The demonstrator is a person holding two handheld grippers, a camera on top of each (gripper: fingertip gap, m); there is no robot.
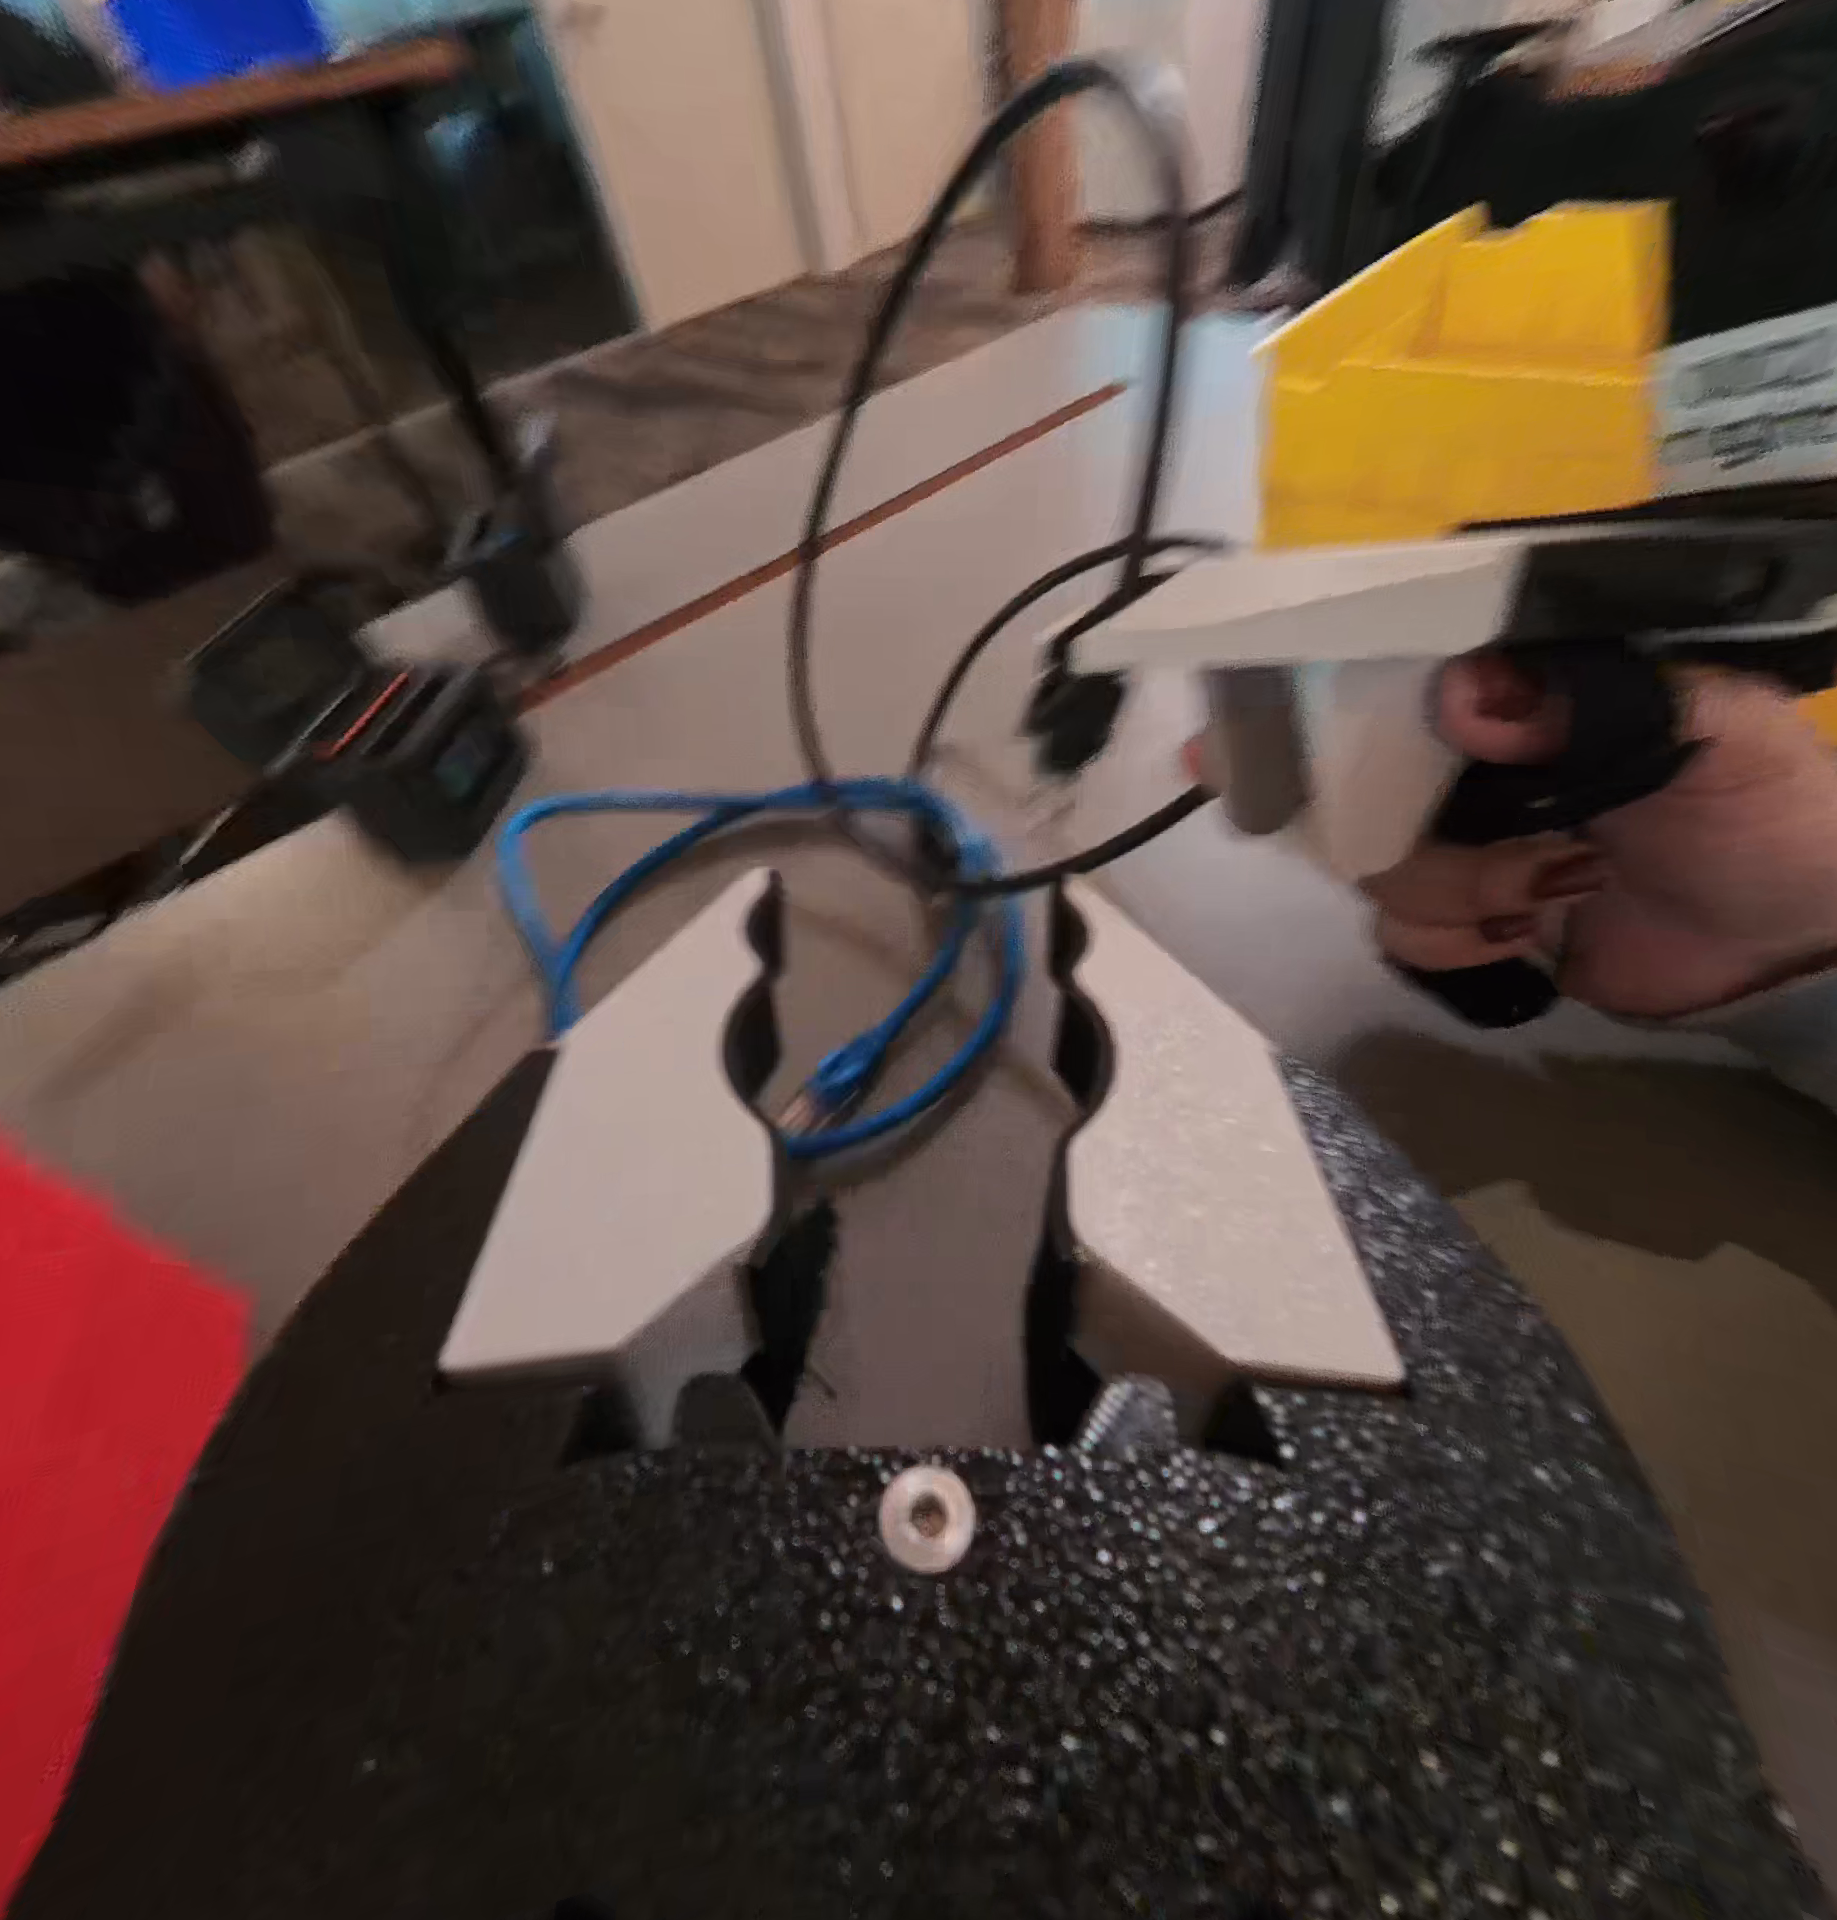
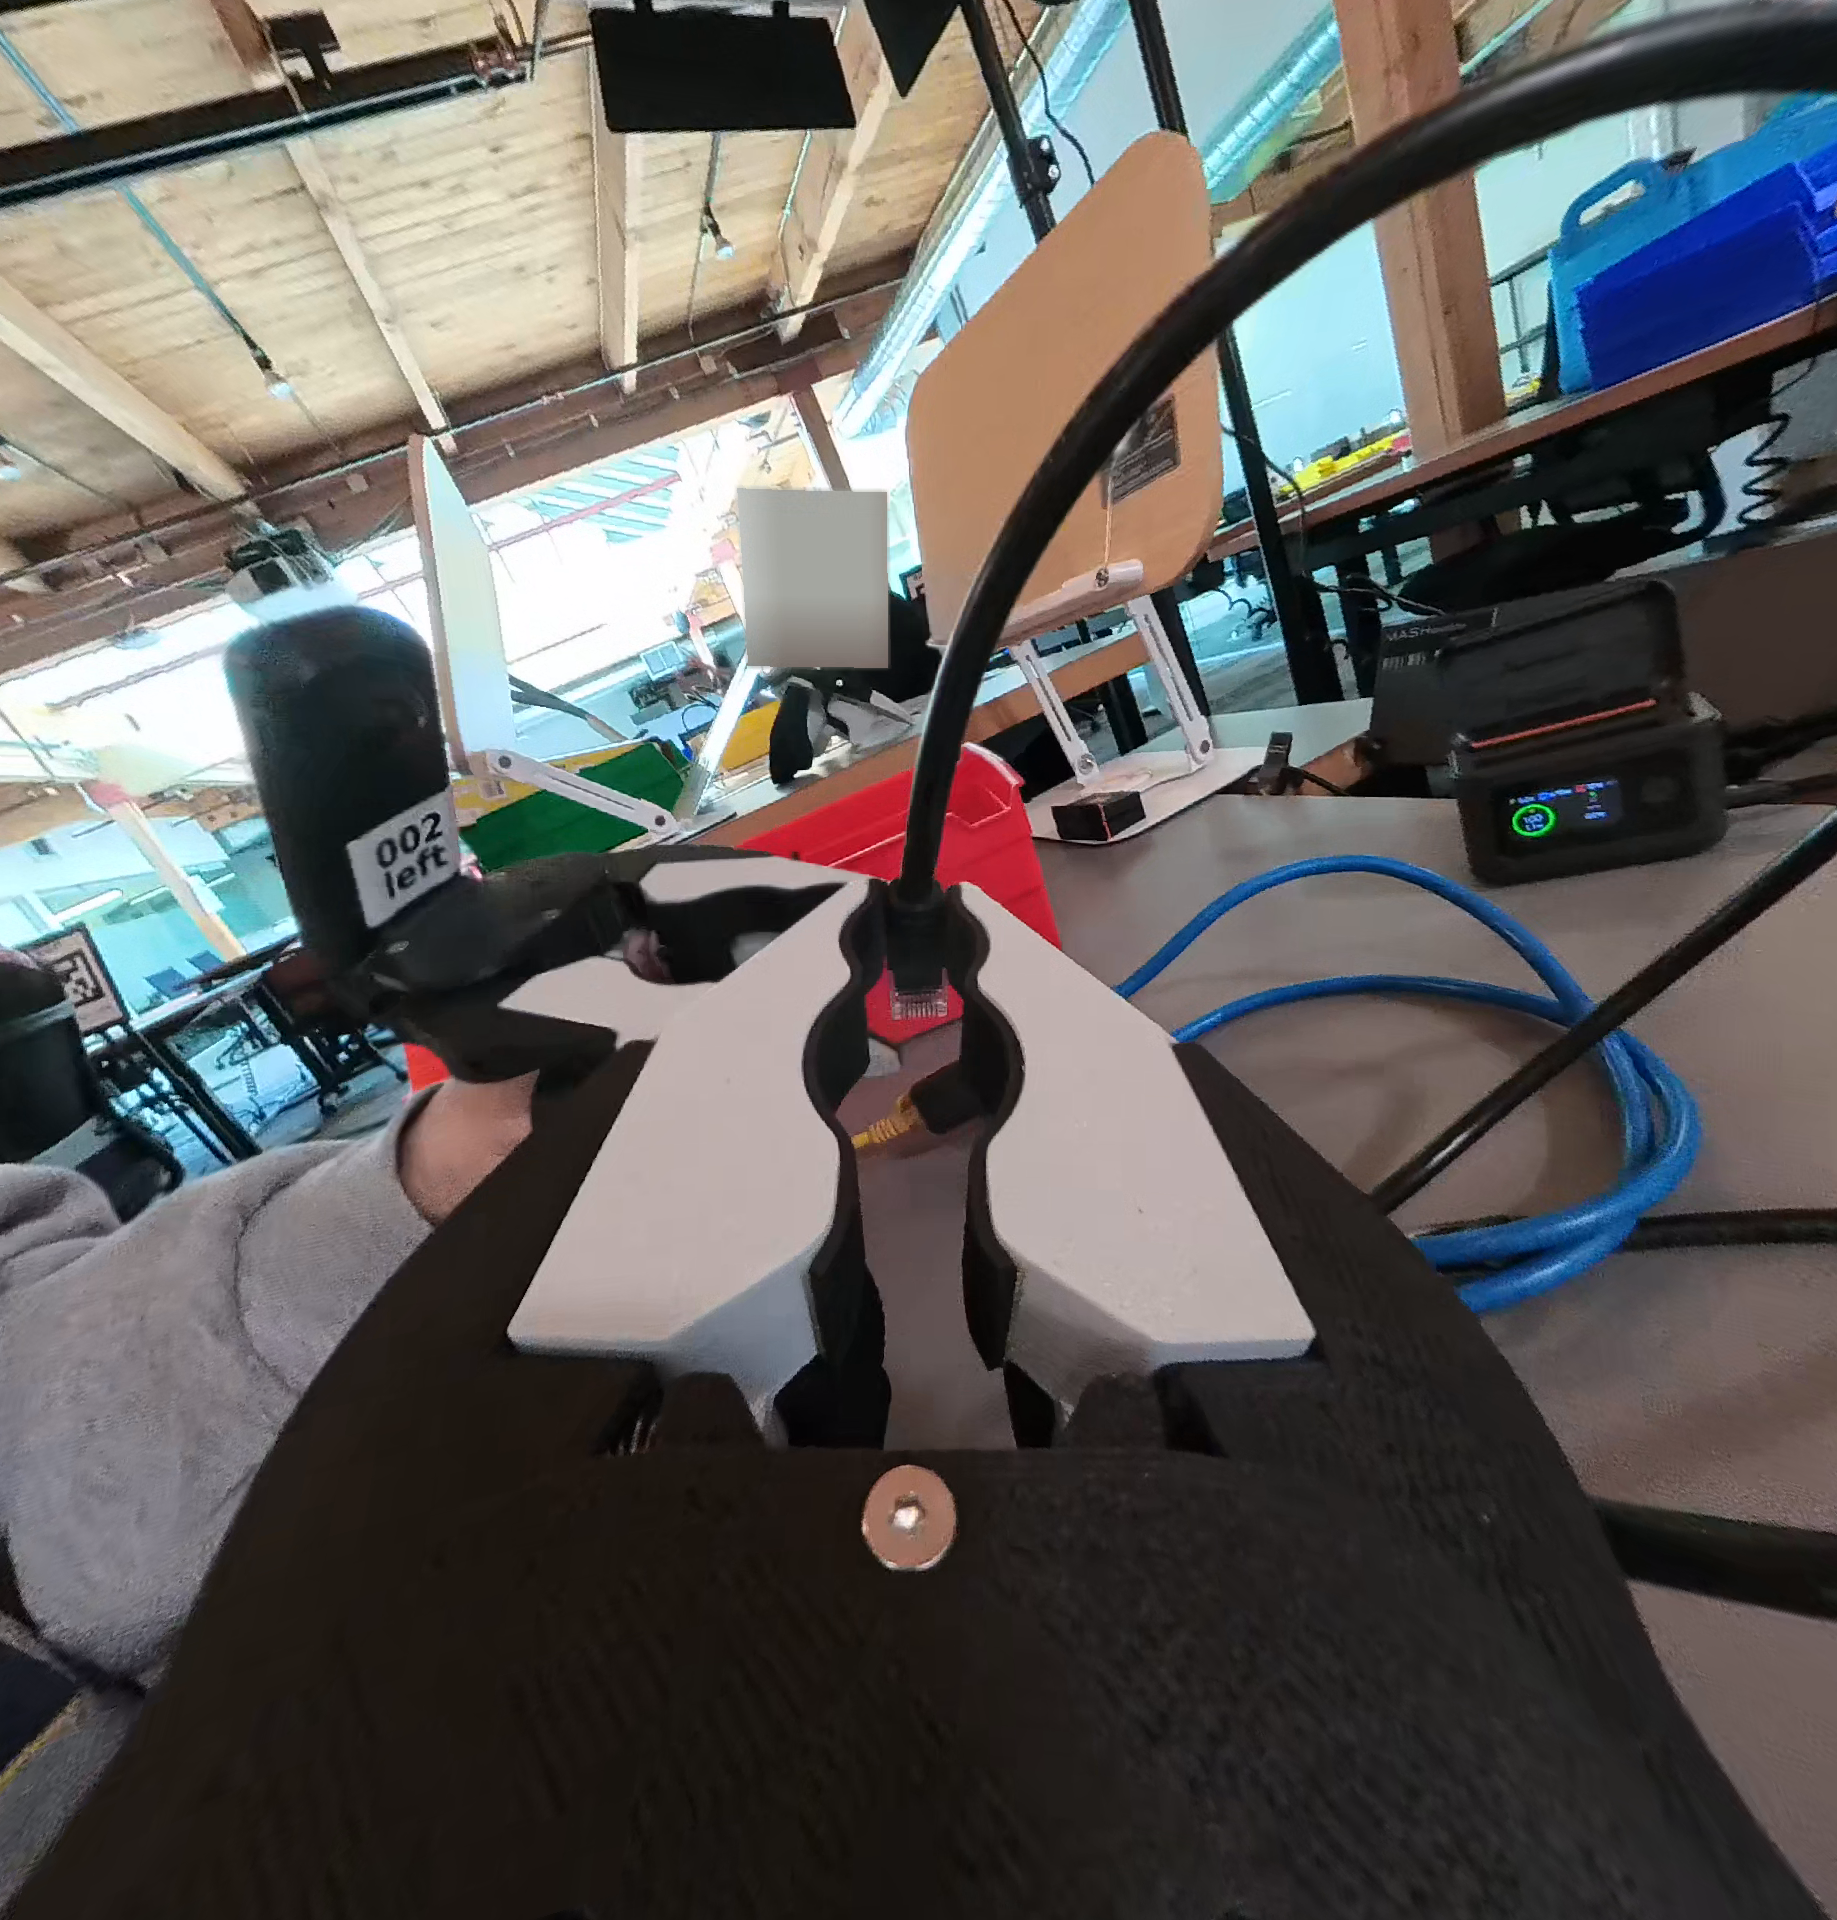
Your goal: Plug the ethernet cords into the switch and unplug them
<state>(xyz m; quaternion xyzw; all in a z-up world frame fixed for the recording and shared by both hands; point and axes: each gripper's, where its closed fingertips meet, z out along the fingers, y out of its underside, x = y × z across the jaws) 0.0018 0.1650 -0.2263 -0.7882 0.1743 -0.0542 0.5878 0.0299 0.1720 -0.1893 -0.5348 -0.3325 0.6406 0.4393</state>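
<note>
- Right gripper (image 2: 919,940): fingers pinched narrow on the black ethernet cord (image 2: 1007,499) just behind its clear plug (image 2: 924,997). The cord arcs up and away overhead, then drops back to the tabletop (image 2: 1309,1060).
- Left gripper (image 1: 919,925): fingers spread wide, holding nothing, hanging over the blue ethernet cord (image 1: 955,997).
- Blue cord lies in a loose coil mid-tabletop; its plug (image 1: 826,1086) shows between the left fingers, below them. Contact not evident; the left view is blurred.
- Handling, judged: both cords are light, springy and slick-jacketed. They will twist and push back when bent. Plugs are small hard plastic with a fragile latch tab. Best hold is on the boot right behind the plug, so the tip stays steerable.
- A yellow cord end (image 2: 888,1127) shows low between the right fingers; where it leads, I cannot tell.
- Switch not identifiable in either view.
- Around: black power station with a lit display (image 2: 1589,800) near the far edge, red bin (image 2: 997,831), yellow bin (image 1: 1454,416).
- In the way: the black cord crosses over the blue coil and may drag it or snag.
</note>
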